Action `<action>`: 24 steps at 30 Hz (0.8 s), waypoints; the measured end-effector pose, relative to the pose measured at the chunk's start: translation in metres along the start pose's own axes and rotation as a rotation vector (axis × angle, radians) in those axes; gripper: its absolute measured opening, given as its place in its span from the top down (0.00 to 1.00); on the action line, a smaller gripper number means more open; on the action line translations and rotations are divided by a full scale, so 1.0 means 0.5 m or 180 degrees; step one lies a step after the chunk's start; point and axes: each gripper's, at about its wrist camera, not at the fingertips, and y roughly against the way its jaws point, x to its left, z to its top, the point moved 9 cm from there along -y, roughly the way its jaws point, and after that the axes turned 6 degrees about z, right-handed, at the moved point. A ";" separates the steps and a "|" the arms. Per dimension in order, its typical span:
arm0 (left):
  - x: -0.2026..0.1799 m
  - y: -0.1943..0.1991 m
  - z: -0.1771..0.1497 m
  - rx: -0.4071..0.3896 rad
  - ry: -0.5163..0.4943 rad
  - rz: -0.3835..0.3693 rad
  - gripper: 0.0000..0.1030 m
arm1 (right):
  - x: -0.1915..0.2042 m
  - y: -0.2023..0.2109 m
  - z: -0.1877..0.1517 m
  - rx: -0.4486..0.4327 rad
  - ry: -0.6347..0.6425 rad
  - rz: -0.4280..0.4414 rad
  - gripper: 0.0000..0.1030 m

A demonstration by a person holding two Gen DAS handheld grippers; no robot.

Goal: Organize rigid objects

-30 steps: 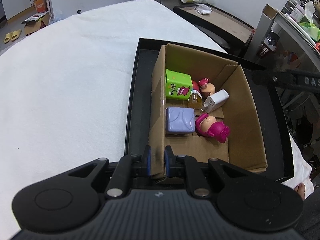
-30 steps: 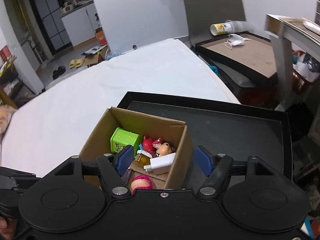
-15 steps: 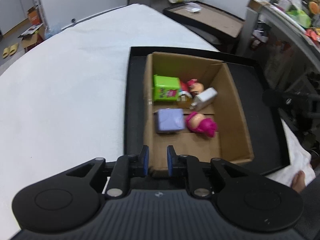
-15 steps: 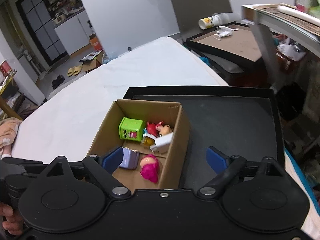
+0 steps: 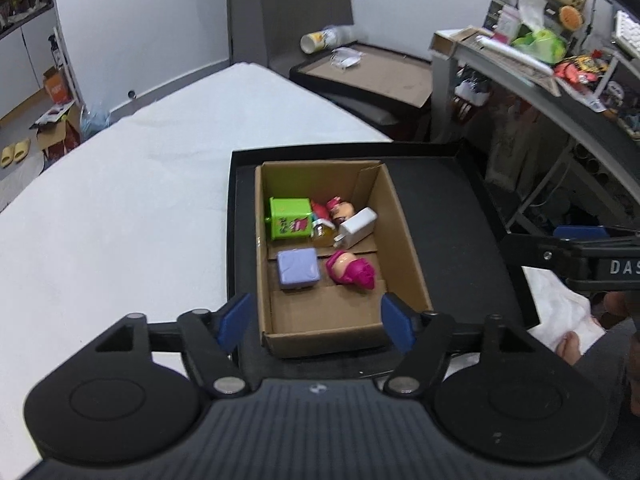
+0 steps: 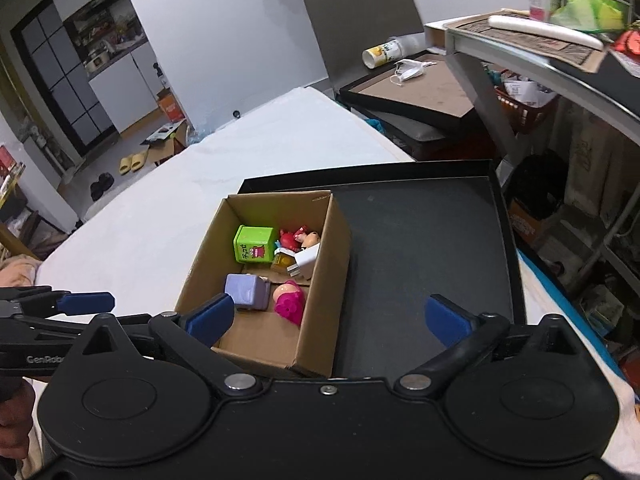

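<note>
An open cardboard box (image 5: 404, 240) (image 6: 320, 280) stands at the left of a black tray (image 5: 452, 208) (image 6: 420, 240). Inside lie a green cube (image 5: 290, 218) (image 6: 254, 242), a lilac cube (image 5: 298, 268) (image 6: 246, 290), a pink toy (image 5: 352, 274) (image 6: 289, 304), a white charger (image 5: 358, 226) (image 6: 306, 260), a small yellow jar (image 5: 322, 232) and a small red-and-tan figure (image 5: 338, 208). My left gripper (image 5: 316, 322) is open and empty, above the box's near edge. My right gripper (image 6: 328, 318) is open and empty, above the box's near right corner.
The tray lies on a white-covered table (image 5: 120, 208). A second black tray with a brown board (image 6: 416, 88) sits behind, with a tipped paper cup (image 6: 380, 52) and a face mask on it. A cluttered shelf (image 5: 540, 64) stands at the right.
My left gripper let go of the box's near wall, opened wide and pulled back up. My right gripper also opened wider and rose away from the box.
</note>
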 end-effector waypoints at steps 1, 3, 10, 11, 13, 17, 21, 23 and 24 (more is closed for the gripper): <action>-0.005 0.008 0.000 -0.0024 -0.0028 -0.0016 0.29 | 0.001 0.007 0.000 -0.0014 -0.0013 0.0001 0.00; -0.010 0.021 -0.002 -0.0053 -0.0059 -0.0004 0.28 | 0.000 0.016 0.000 -0.0014 -0.0023 -0.0038 0.00; -0.013 0.073 -0.005 -0.0129 0.0012 0.0014 0.23 | 0.000 0.068 -0.008 -0.0114 -0.0125 -0.0082 0.00; -0.014 0.080 -0.005 -0.0150 -0.0004 0.0019 0.22 | 0.002 0.076 -0.010 -0.0128 -0.0121 -0.0073 0.00; -0.015 0.096 -0.005 -0.0195 0.0004 0.0027 0.22 | 0.010 0.091 -0.010 -0.0157 -0.0089 -0.0081 0.00; -0.015 0.130 -0.006 -0.0266 0.0066 0.0011 0.20 | 0.022 0.121 -0.015 -0.0228 -0.0057 -0.0104 0.00; -0.013 0.166 -0.009 -0.0319 0.0128 -0.0032 0.18 | 0.025 0.151 -0.023 -0.0282 -0.0105 -0.0115 0.00; -0.014 0.182 -0.012 -0.0356 0.0154 -0.0057 0.17 | 0.029 0.164 -0.028 -0.0316 -0.0121 -0.0111 0.00; -0.016 0.190 -0.015 -0.0376 0.0154 -0.0059 0.17 | 0.032 0.171 -0.032 -0.0330 -0.0114 -0.0096 0.00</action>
